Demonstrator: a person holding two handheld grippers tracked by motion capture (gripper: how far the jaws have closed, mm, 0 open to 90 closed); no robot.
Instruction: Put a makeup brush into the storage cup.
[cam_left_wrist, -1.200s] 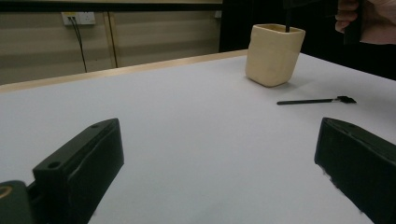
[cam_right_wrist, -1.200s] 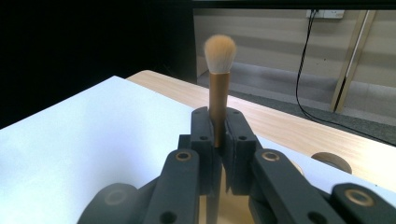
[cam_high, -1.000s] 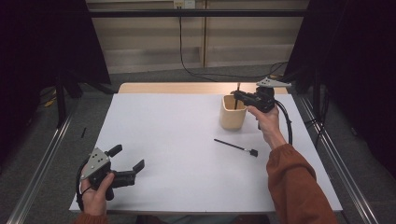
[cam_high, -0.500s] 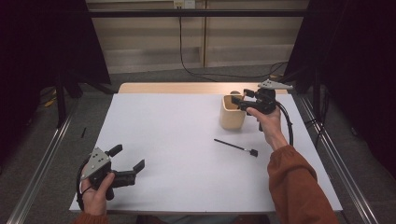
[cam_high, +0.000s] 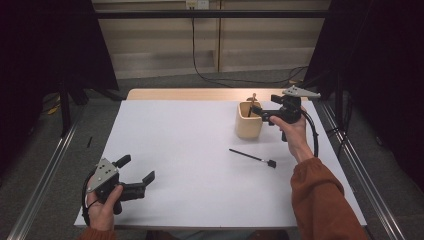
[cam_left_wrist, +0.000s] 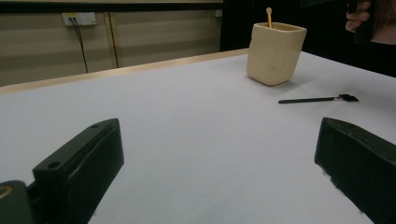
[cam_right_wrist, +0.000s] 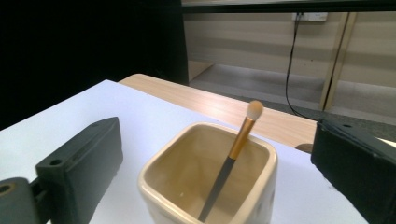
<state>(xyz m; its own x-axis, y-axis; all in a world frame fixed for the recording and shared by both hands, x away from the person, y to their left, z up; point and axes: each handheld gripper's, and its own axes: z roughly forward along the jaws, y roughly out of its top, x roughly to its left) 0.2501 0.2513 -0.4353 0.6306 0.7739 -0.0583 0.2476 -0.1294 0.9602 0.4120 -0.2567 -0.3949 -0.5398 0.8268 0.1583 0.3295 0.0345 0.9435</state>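
Brush (cam_right_wrist: 233, 149) leans in cup (cam_right_wrist: 159, 186), between right gripper's (cam_right_wrist: 215, 154) parted jaws.

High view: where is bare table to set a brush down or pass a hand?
The wide white stretch between the left gripper and the cup is bare, as is the table's far left. It is crowded on the right: the right gripper sits at the cup, and the black brush lies just before it.

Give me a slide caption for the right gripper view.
Open right gripper above a beige cup holding one brush leaning against the rim.
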